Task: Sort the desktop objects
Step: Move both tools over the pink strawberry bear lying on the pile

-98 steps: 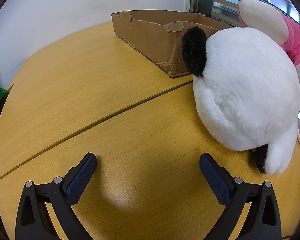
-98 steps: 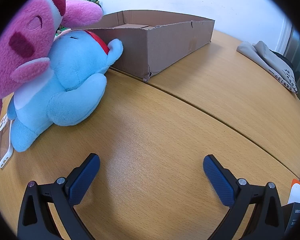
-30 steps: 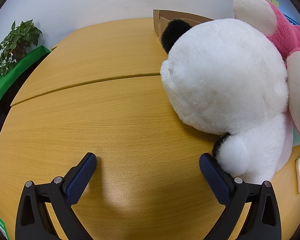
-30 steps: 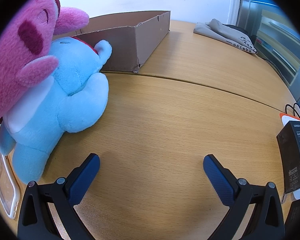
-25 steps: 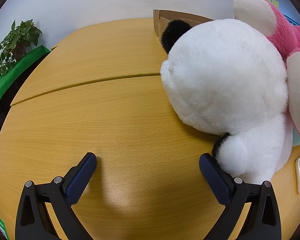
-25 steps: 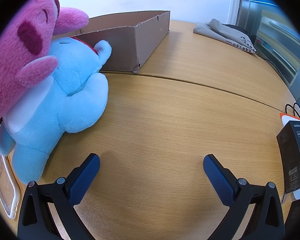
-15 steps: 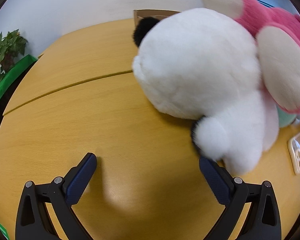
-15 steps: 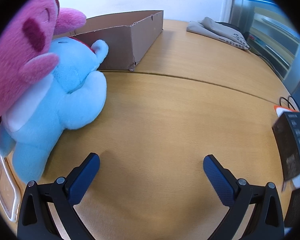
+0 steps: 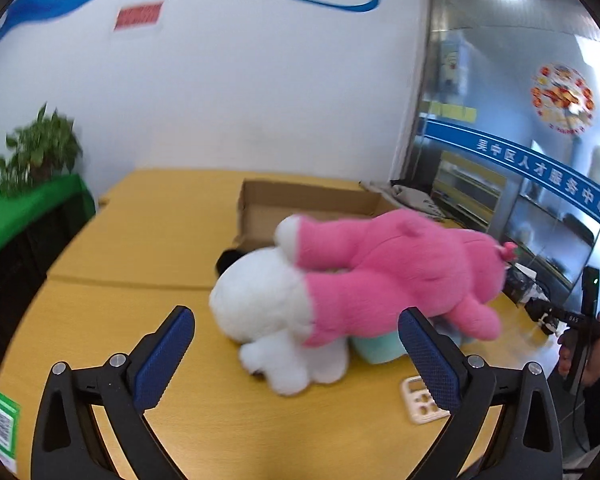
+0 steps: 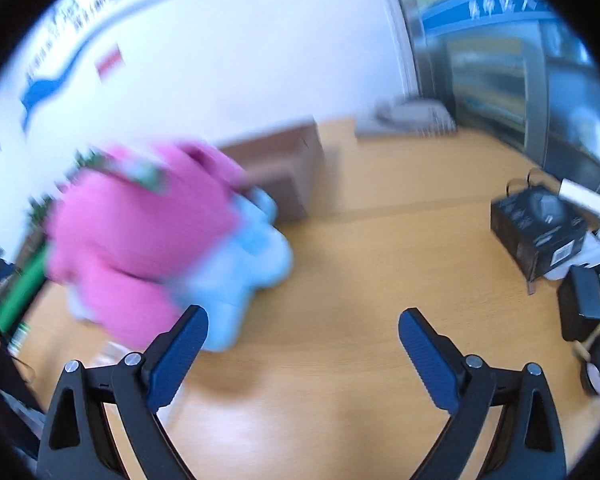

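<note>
On the yellow wooden table lies a pile of soft toys. A pink plush (image 9: 400,268) lies across a white panda plush (image 9: 260,300) and a light blue plush (image 9: 376,348). An open cardboard box (image 9: 300,200) stands behind them. My left gripper (image 9: 298,320) is open and empty, raised above the table short of the pile. In the blurred right wrist view the pink plush (image 10: 140,232) and blue plush (image 10: 252,264) lie left of my right gripper (image 10: 303,320). Its jaws are closing slightly with nothing between them.
A white phone case (image 9: 424,398) lies by the pile. A black carton (image 10: 540,224) and dark devices (image 10: 580,308) crowd the table's right side. Grey cloth (image 10: 416,116) lies at the back. A potted plant (image 9: 40,152) stands at the left. A person's hand (image 9: 580,344) shows at the right.
Both grippers have lifted and drawn back from the toys, which now look smaller and farther off. The wall and the room have come into view. No toy has moved.
</note>
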{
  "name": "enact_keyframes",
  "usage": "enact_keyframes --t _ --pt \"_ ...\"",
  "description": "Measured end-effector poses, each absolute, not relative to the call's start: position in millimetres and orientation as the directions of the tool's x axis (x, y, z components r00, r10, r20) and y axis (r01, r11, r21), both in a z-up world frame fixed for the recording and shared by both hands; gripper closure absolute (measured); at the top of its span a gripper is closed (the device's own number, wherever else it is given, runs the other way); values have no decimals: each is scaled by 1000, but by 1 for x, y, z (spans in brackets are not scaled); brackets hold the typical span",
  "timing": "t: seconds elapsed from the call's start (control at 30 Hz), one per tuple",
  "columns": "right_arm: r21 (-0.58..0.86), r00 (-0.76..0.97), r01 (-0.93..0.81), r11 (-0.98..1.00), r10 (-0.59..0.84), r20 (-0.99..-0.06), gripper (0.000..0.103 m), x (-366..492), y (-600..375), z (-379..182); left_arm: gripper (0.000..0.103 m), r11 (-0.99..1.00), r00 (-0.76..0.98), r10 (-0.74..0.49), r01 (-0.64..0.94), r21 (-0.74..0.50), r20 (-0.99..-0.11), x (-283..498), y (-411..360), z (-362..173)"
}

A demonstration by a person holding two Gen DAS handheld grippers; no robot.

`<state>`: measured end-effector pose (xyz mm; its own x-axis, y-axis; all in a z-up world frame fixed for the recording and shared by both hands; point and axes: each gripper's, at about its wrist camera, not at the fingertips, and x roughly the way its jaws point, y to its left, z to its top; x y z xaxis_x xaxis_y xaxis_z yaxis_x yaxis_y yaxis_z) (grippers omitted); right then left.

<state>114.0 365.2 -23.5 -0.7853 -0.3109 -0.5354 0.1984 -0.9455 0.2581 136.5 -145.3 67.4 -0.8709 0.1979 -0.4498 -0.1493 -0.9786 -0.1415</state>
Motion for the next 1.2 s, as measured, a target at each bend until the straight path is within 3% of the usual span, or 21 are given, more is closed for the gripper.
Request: enact_keyframes --t 0.1,0.4,0.83,1.2 --pt "259 -817 210 -943 -314 -483 1 141 342 -1 0 -978 -865 207 -170 -121 -457 133 -117 72" --pt "138 -803 201 -970 -244 -543 1 141 283 5 0 -933 -765 356 -321 -162 -536 139 -31 34" --pt "32 -751 182 -983 -160 -640 1 103 251 -13 0 -899 -718 427 -400 -177 -550 122 -21 16" --pt "48 -731 181 -982 -167 -662 1 92 251 -15 0 -913 -725 409 -336 -233 -554 102 -33 6"
